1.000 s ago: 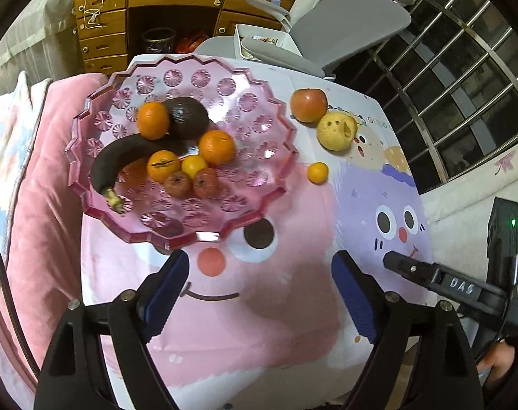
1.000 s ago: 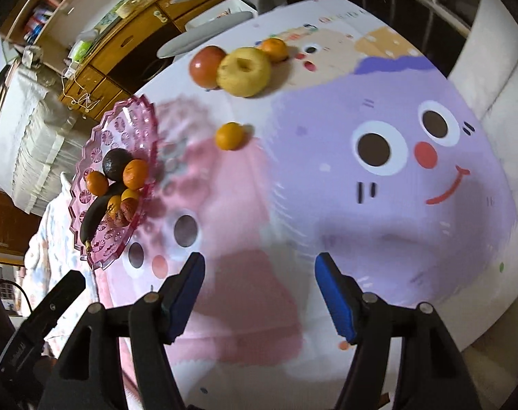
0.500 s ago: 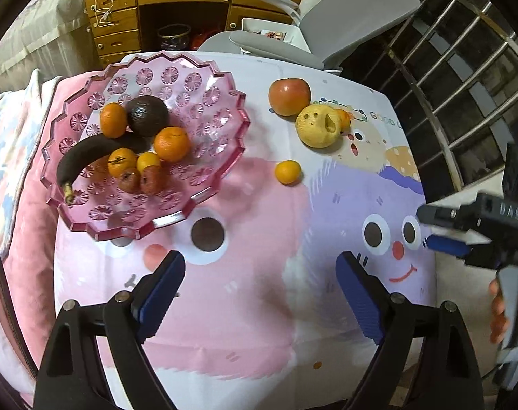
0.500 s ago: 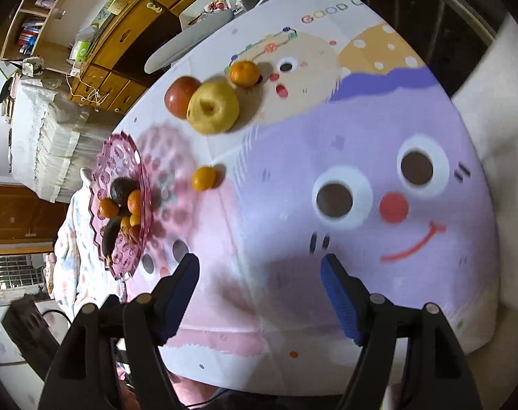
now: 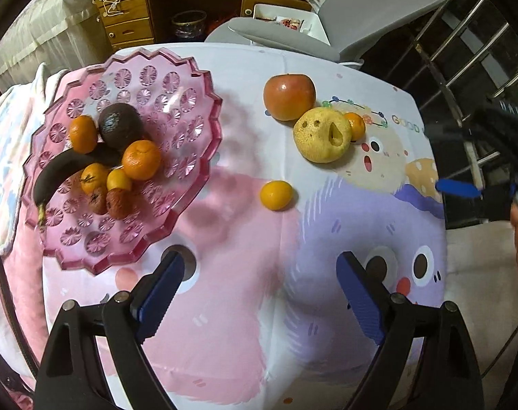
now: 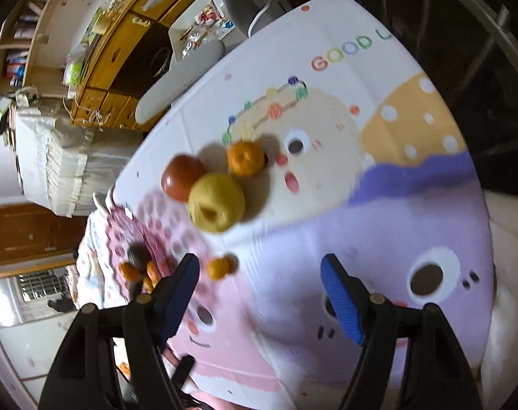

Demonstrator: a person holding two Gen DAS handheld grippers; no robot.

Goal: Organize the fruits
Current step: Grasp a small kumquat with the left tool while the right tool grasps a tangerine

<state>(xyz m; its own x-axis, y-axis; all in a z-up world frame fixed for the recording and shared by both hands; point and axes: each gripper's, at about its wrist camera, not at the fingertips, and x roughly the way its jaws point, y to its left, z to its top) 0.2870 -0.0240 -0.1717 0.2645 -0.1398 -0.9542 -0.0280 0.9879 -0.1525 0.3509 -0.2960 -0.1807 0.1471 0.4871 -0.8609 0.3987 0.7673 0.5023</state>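
A round table under a smooth cartoon-printed cloth point(image 5: 245, 307) leaves wide bare fabric between the scalloped pink cut-glass platter point(image 5: 190, 78) at its left rim and the loose fruit. The platter holds a blackened banana point(image 5: 57, 174), a dark avocado point(image 5: 119, 129) and glossy mandarins. Apart sit a red apple point(image 5: 289, 96), touching a pitted yellow pear point(image 5: 322, 140), and a lone small mandarin point(image 5: 276, 194). The left gripper point(image 5: 259, 294) and right gripper point(image 6: 259, 290) hover spread wide, holding nothing.

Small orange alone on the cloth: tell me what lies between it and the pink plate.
Nothing: bare tablecloth separates the small orange from the pink plate, seen in the left wrist view.
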